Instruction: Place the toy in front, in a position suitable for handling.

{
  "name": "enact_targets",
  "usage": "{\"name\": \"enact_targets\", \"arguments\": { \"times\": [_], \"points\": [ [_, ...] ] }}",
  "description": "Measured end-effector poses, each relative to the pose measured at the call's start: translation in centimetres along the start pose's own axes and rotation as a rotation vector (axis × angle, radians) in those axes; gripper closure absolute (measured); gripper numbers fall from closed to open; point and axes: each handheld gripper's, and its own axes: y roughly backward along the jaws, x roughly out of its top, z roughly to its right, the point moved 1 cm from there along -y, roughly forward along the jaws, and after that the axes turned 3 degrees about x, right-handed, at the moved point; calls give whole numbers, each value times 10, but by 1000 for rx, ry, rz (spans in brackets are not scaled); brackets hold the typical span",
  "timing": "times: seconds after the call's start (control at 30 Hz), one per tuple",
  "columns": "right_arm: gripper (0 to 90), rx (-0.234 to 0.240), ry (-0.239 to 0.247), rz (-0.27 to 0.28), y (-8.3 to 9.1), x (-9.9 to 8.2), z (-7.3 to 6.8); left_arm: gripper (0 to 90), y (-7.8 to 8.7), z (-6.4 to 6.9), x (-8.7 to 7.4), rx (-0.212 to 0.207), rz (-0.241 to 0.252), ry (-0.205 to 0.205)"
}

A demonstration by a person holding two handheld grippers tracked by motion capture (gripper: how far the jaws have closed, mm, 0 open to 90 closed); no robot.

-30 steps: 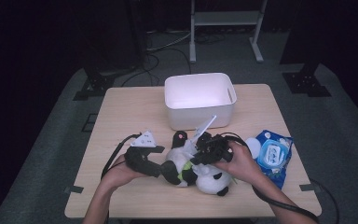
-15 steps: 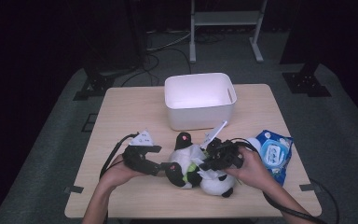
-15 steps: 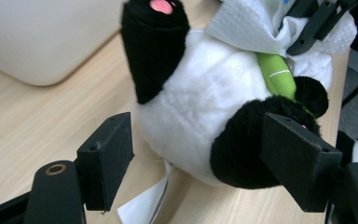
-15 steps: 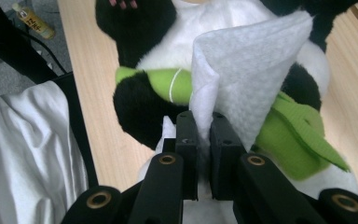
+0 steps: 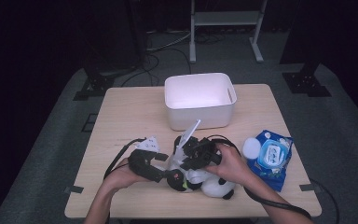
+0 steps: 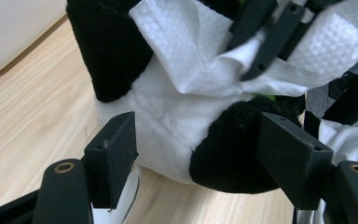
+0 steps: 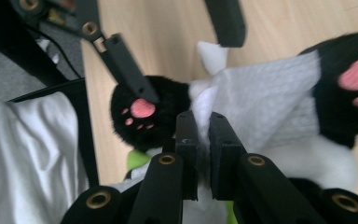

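The panda toy (image 5: 200, 179) lies on the bench (image 5: 121, 121) between the two grippers, black and white, with a white wipe (image 6: 205, 56) draped over its body. In the left gripper view the toy's white belly and one black limb (image 6: 233, 154) sit right between the jaws, filling most of the gap; these jaws have just been closing, yet whether the pads already press on the plush cannot be told, since one pad looks to stand just beside the white fur and the other lies close against the black limb. The left gripper (image 5: 168, 173) comes at the toy low from its side in the high view. The wipe (image 7: 265, 107) in the right gripper view spreads across the toy beyond the jaw tips, and a fold of it runs down into the narrow slit between the jaws, which are closed on it. A black paw with pink pads (image 7: 140, 112) sits just beyond those tips to one side, another paw (image 7: 354, 84) well off to the other. The right gripper (image 5: 193, 156) is above the toy in the high view. Beyond the jaws stands a white tub (image 5: 200, 100), and a blue pack of wipes (image 5: 272, 156) lies beside the right hand (image 5: 233, 163).
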Motion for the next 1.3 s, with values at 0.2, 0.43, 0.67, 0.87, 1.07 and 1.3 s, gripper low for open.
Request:
{"name": "enact_targets", "arguments": {
  "times": [0.2,0.43,0.67,0.87,1.07,1.3],
  "points": [
    [830,-65,-26,24,17,-3,14,282,-1,1,-1,-10,-17,-14],
    [820,-83,-96,71,30,-22,33,283,-2,2,1,-6,-13,-21],
    [846,-114,-89,86,37,-29,33,283,-2,3,1,-11,-18,-24],
    [860,-154,-91,74,42,-35,35,282,-2,3,1,-8,-20,-26],
    [867,-173,-100,64,47,-44,37,283,-2,3,1,-10,-23,-32],
    [871,-236,-118,43,51,-51,42,282,-2,3,1,-13,-27,-35]
  ]
}}
